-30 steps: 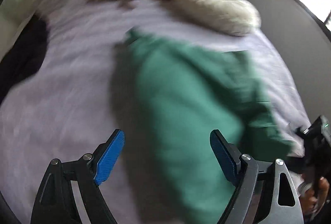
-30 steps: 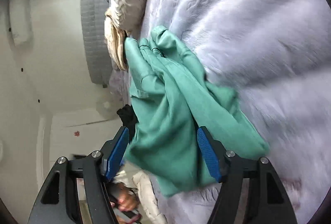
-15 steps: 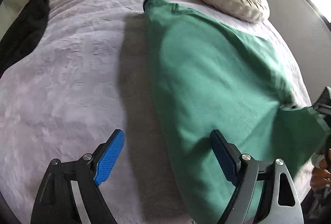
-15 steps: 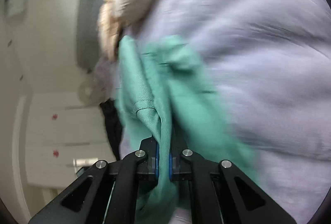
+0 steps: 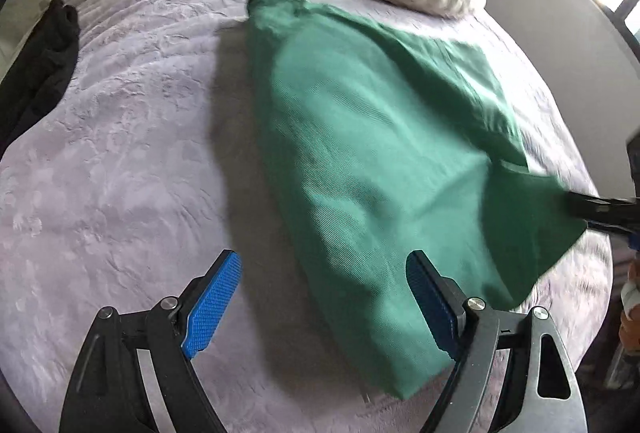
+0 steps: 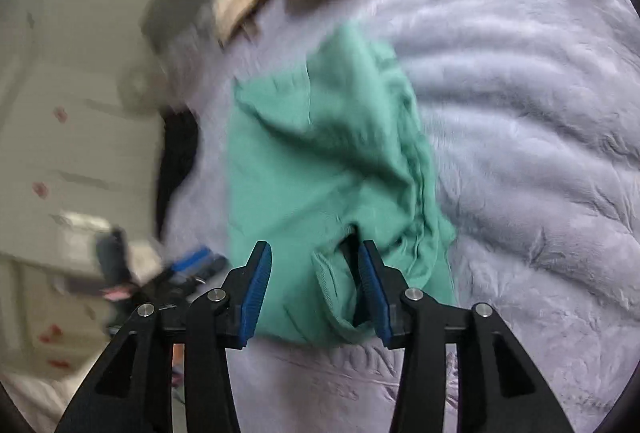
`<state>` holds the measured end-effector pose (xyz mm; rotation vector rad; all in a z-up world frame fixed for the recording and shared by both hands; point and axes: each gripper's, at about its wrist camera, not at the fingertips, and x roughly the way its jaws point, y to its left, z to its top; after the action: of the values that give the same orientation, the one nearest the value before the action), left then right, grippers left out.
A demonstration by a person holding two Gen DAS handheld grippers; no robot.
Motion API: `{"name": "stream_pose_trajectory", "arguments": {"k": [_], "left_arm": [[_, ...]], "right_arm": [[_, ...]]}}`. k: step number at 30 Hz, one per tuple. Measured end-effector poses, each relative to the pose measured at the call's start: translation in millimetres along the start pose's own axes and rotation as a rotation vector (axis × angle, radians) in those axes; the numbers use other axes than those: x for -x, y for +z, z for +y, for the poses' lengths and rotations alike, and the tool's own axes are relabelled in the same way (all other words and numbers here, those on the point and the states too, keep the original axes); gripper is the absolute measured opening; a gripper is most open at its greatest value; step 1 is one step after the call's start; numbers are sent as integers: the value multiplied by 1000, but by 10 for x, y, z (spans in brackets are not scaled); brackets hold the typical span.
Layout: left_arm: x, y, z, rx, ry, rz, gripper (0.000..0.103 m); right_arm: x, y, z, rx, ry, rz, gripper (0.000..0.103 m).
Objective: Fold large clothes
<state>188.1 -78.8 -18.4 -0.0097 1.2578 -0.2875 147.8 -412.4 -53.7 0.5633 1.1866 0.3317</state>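
Green garment (image 6: 328,169) — between right fingers (image 6: 374,293)

No legible text or labels anywhere.

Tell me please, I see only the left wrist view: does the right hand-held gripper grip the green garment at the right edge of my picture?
Observer: Not firmly. In the right wrist view the jaws of the right hand-held gripper have just been opening. A bunched fold of the green garment sits between the pads, which stand apart and do not pinch it.
Operator: Is the cloth flat near it?
Observer: No, it is deeply creased there.
Operator: What is further away on that side?
Observer: Beyond the bed there is a white cabinet front with small red marks, blurred.
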Motion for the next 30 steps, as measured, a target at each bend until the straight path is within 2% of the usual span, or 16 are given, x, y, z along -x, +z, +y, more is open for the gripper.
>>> {"name": "stream_pose_trajectory", "arguments": {"k": [1,4,6,8,10,15,17,22,27,30], "left_arm": [[-21,-55,-25,-14,1,8,86],[-97,-288,-25,-43,2,30,86],[-120,-427,18,-25,-27,27,93],[-154,-498,27,-14,-28,26,96],[-182,-543,4,-23,-16,22,96],[-153,-602,-59,-39,4,14,96],[-140,-619,-93,-48,20,9,96],[-144,-570,-93,-25,37,14,96],[-122,-585,-79,2,64,18,96],[-111,-615,-104,24,82,21,96]], "right_arm": [[-48,-53,7,16,-44,20,2],[-40,-228,-166,-36,-97,4,3],[-12,-429,-483,-143,-125,1,3],[-43,-649,-827,-253,-100,13,2],[-127,-788,-964,-285,-82,7,2],[-137,-853,-929,-256,-102,-3,2],[-184,-701,-858,-251,-101,1,2],[-12,-618,-680,-242,-100,-1,2],[251,-435,-429,-184,-205,-78,9],[357,-227,-323,-137,-150,-96,9]]}}
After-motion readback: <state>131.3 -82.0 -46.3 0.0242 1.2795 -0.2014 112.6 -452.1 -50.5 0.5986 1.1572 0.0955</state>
